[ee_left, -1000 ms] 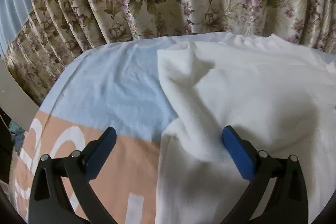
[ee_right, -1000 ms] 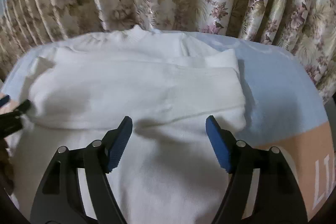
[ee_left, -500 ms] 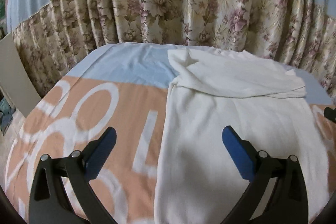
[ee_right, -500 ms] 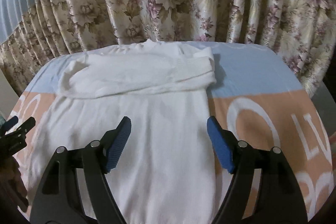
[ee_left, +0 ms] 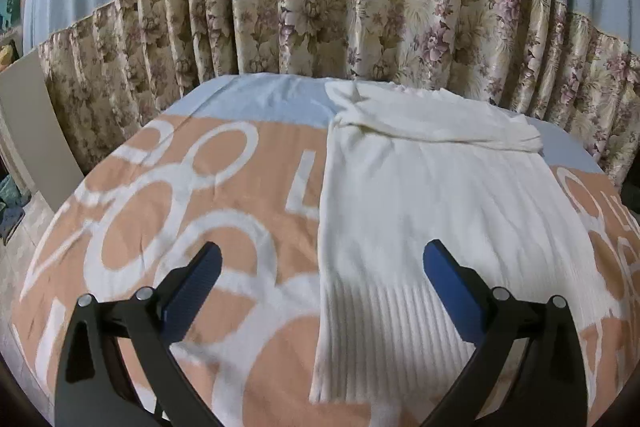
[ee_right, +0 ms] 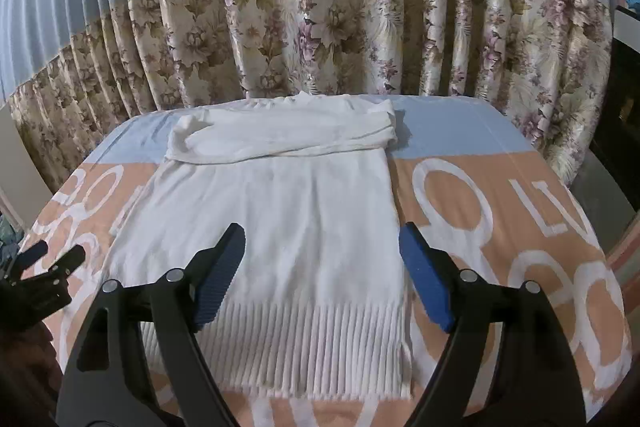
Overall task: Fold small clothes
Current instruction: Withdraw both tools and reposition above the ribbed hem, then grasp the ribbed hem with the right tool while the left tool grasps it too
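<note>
The right gripper (ee_right: 322, 273) hung above the ribbed hem of the white sweater (ee_right: 280, 227), its blue pads wide apart and opening further, with nothing clamped between them; the left gripper (ee_left: 320, 291) likewise stood wide open and empty over the hem's left corner. The sweater lay flat on the peach and blue blanket (ee_right: 500, 227), sleeves folded across its chest at the far end, hem nearest the cameras. The step in hand appeared to be taking the hem for a fold toward the sleeves; it would be done best with each gripper pinching one hem corner through both layers and both lifting evenly. Beyond the sweater hung a floral curtain (ee_right: 320, 27); nothing lay on the sweater to obstruct.
</note>
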